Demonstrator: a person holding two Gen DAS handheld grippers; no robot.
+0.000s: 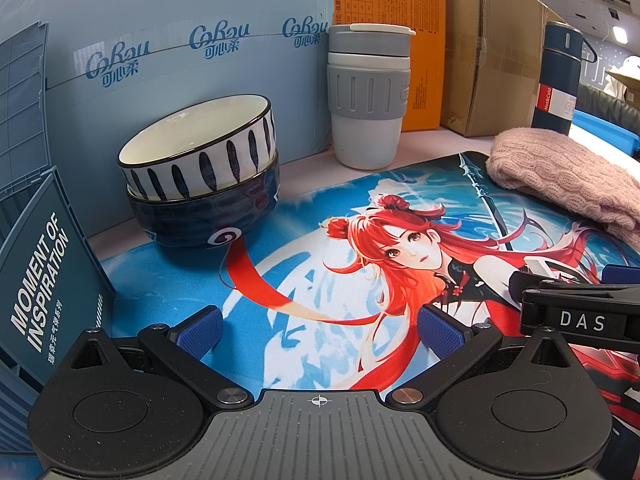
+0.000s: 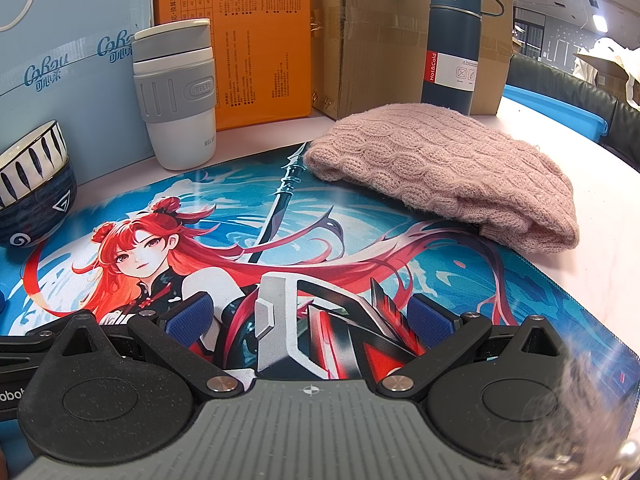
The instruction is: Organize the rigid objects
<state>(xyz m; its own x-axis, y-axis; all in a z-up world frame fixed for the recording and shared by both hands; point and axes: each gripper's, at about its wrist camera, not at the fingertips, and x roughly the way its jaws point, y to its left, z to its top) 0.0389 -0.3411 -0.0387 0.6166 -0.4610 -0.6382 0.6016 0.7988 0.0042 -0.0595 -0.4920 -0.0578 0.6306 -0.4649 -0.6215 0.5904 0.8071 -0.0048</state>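
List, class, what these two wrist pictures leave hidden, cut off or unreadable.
- Dark blue bowl, left wrist view: its inside is hidden by the striped bowl nested in it.
- Both bowls, right wrist view: cut off by the left edge.
- Flask, right wrist view: its foot is hidden behind the pink knit hat.
- Orange box, both views: small print is too fine to read.
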